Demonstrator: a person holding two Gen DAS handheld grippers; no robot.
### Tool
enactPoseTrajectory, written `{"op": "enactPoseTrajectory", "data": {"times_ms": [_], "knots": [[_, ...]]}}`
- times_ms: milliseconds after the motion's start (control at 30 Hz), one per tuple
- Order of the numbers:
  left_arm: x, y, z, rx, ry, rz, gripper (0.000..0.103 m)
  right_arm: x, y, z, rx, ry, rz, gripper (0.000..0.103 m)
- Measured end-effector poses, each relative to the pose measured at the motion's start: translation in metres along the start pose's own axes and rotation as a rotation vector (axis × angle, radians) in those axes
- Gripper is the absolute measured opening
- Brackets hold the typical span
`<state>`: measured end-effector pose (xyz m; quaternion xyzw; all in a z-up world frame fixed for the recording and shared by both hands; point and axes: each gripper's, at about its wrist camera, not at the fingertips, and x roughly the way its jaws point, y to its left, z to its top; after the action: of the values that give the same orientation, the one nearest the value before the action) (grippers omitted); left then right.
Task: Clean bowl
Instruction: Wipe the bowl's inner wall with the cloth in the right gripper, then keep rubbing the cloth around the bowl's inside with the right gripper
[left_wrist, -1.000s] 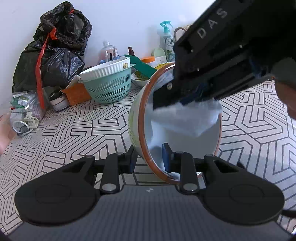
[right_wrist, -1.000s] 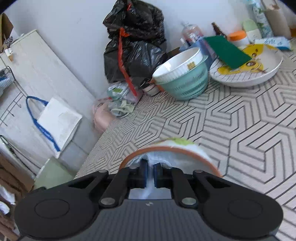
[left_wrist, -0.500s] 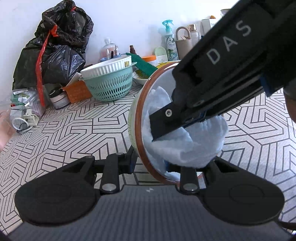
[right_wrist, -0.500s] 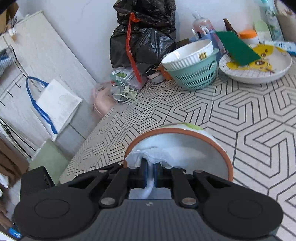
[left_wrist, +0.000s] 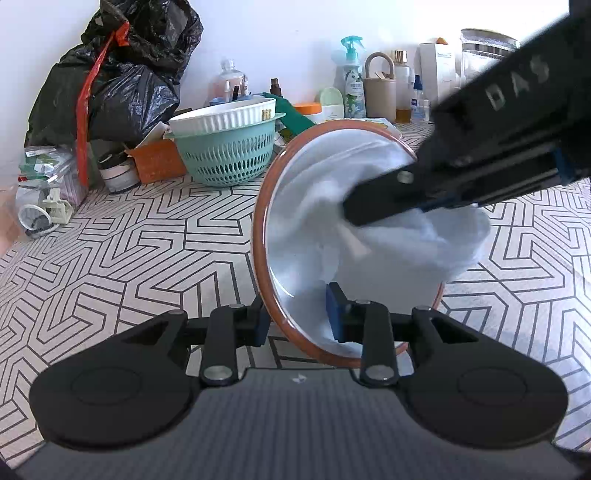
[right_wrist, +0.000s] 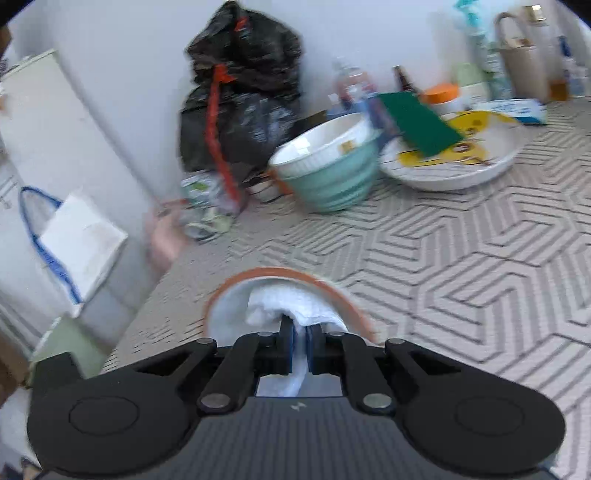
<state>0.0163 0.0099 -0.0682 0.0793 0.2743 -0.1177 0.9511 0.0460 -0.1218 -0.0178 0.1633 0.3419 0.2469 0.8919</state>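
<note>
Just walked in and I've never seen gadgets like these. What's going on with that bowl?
A person is wiping out a bowl using two handheld grippers. The left gripper is clamped on the bowl's orange rim and holds it tipped on its side above the patterned table. The right gripper pinches a white cloth and presses it inside the bowl. The right camera's picture is blurred, so that hand seems to be mid-wipe.
</note>
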Motion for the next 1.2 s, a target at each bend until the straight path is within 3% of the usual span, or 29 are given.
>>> {"op": "enactPoseTrajectory", "data": {"times_ms": [233,667,900,1200], "knots": [[-0.002,-0.012,0.0,0.073,-0.011,0.04,0.03,0.008,-0.002,-0.009,-0.03,0.037,-0.055,0.005],[-0.002,-0.004,0.0,0.045,-0.005,0.011,0.03,0.022,-0.001,-0.024,-0.04,0.128,-0.011,0.005],[-0.003,-0.011,-0.001,0.088,-0.012,0.034,0.031,0.008,0.005,-0.004,-0.083,0.061,-0.096,0.005],[-0.005,-0.016,-0.001,0.124,-0.018,0.053,0.031,0.006,0.023,0.014,-0.151,0.02,-0.088,0.007]]}}
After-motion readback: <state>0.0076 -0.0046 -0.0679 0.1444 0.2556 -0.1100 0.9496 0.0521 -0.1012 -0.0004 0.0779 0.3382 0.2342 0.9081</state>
